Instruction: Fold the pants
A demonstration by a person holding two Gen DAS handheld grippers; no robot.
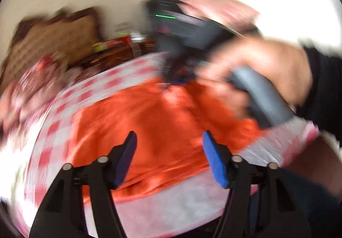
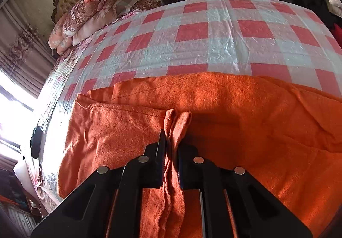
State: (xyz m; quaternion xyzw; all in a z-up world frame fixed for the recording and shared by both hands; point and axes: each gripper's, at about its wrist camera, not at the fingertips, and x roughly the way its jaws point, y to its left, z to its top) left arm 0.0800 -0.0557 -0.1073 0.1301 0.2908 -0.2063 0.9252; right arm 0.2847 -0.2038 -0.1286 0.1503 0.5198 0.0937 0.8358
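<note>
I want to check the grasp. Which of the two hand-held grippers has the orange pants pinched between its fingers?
The right hand-held gripper: its jaws are shut on a bunched ridge of the orange pants. The left hand-held gripper is open above the cloth, holding nothing.

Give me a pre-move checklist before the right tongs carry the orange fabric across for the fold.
1. Right tongs closed on a bunched ridge of the orange fleece pants: ok.
2. Left tongs gripping cloth: not ok; they stand open above the pants, nothing between the blue pads.
3. Pants lying flat on the red-and-white checked bedspread: not ok; creases and a doubled-over edge show at the left.
4. Bedspread beyond the pants free of objects: ok in the right wrist view.
5. Left wrist view sharp enough to judge placement: not ok; it is heavily motion-blurred.
6. How many layers the right tongs hold: cannot tell.
</note>
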